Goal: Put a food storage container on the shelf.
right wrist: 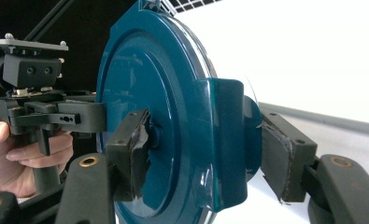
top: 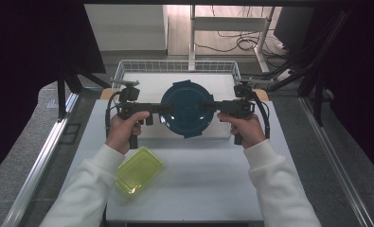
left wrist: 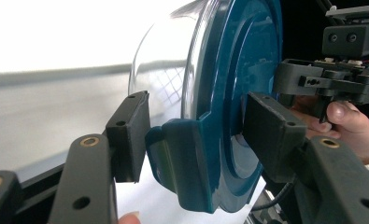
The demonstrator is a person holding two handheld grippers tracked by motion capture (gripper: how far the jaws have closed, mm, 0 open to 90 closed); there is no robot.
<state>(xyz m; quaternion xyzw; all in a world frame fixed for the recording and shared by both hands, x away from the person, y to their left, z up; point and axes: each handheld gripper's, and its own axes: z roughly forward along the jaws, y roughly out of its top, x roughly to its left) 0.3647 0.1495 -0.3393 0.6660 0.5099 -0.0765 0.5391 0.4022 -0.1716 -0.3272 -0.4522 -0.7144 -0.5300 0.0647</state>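
A round container (top: 187,108) with a dark teal lid and a clear bowl hangs level between my two grippers, lid up. My left gripper (top: 160,109) is shut on its left edge: in the left gripper view the container (left wrist: 247,56) has a teal latch flap between my left gripper's (left wrist: 196,126) jaws, one pad against the flap and the other on the lid's top. My right gripper (top: 213,107) is shut on the opposite edge. In the right gripper view the container (right wrist: 140,84) sits in my right gripper (right wrist: 205,156), one pad on the lid and one under the bowl.
A yellow-green lidded box (top: 138,170) lies on the white table (top: 208,189) by the person's left forearm. A white wire basket (top: 177,66) stands behind and under the container. Dark frame posts and metal rails flank the table.
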